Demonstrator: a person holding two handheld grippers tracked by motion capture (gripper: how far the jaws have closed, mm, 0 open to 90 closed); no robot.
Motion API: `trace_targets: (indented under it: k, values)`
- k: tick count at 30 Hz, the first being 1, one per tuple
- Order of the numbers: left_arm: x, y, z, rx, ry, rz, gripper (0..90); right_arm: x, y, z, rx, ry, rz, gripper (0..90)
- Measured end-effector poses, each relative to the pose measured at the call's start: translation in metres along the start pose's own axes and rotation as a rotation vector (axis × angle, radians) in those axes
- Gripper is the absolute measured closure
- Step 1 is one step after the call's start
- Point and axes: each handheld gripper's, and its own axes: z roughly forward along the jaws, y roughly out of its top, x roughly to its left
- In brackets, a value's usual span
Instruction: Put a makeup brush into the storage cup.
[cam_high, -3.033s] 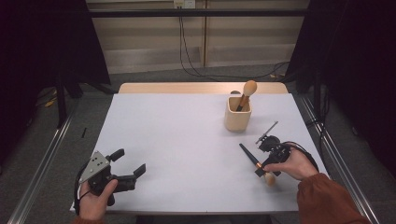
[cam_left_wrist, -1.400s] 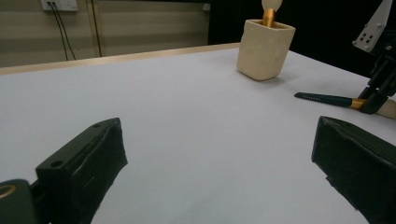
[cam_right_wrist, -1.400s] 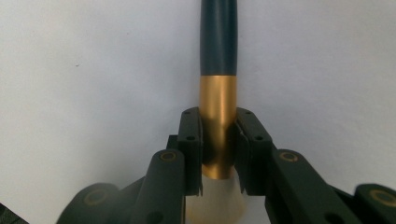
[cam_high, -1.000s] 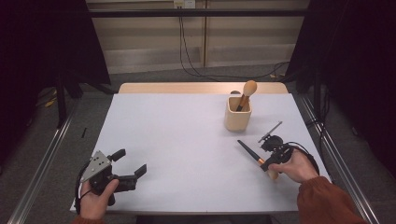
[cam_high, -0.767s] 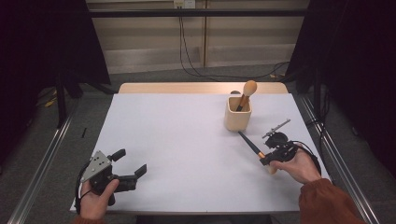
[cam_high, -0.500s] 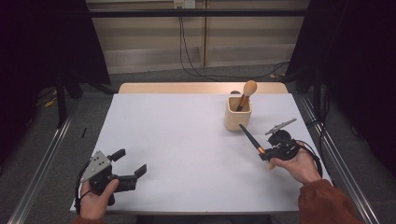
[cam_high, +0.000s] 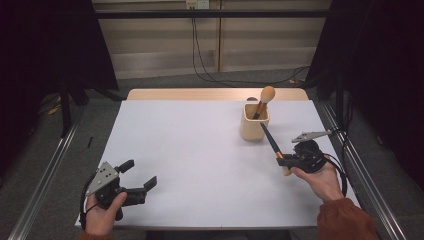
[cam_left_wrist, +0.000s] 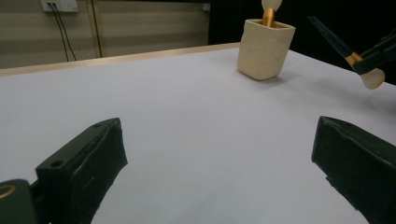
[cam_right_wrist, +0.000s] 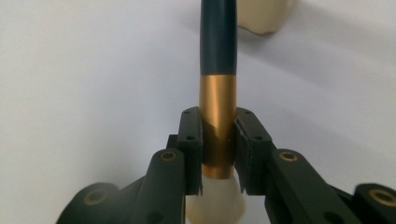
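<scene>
A cream cup (cam_high: 253, 125) stands right of the table's middle, with a wooden-handled brush (cam_high: 265, 97) upright in it. My right gripper (cam_high: 282, 158) is shut on the gold ferrule of a second brush (cam_high: 270, 141). Its dark handle slants up toward the cup's front, and its white bristles point back at the hand. In the right gripper view both pads (cam_right_wrist: 192, 140) clamp the ferrule (cam_right_wrist: 217, 112) just above the bristles (cam_right_wrist: 215, 200). My left gripper (cam_high: 140, 174) rests open near the front left edge, nothing between its jaws. The left gripper view shows the cup (cam_left_wrist: 265, 49) and the held brush (cam_left_wrist: 343, 46) far off.
The white table top (cam_high: 200, 145) lies bare between the two hands. A wooden strip runs along its far edge (cam_high: 215, 94). Cables (cam_high: 205, 60) hang down the back wall. Metal rails (cam_high: 45, 175) flank the table on both sides.
The right hand has shifted right and back toward the cup and turned, swinging the brush's dark handle up until its tip nears the cup. The left gripper has stayed put.
</scene>
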Motion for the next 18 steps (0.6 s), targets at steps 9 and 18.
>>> trace_targets:
  k: [9, 18]
  values:
    - [0.0001, 0.0002, -0.0012, -0.009, -0.007, 0.006, 2.7, 0.0044, -0.0013, -0.0068, -0.201, -0.016, 0.006, 74.8]
    - [-0.0002, 0.0005, -0.0016, -0.007, -0.011, 0.014, 2.7, 0.0052, -0.0088, -0.0033, -0.313, 0.038, 0.032, 74.8]
